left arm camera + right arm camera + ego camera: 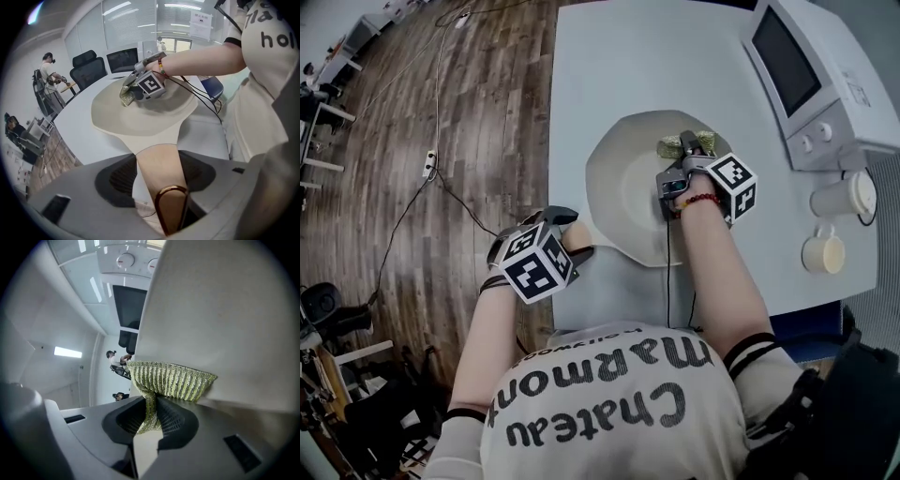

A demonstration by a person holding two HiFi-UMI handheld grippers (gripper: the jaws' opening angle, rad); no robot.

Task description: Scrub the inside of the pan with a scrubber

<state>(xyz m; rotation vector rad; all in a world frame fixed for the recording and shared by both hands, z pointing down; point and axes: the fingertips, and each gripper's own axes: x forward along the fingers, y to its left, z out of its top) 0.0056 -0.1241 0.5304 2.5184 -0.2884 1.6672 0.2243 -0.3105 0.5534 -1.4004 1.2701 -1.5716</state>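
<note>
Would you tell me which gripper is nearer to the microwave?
Right. The right gripper holds the scrubber inside the pan, on its microwave side; the left gripper grips the pan handle, farther off toward the person.

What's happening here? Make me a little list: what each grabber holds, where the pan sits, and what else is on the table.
Left gripper: shut on the handle of the pan
Right gripper: shut on the green-gold scrubber, which is pressed against the pan's inside
Pan: sitting on the white table
Also on table: microwave, two cups
</note>
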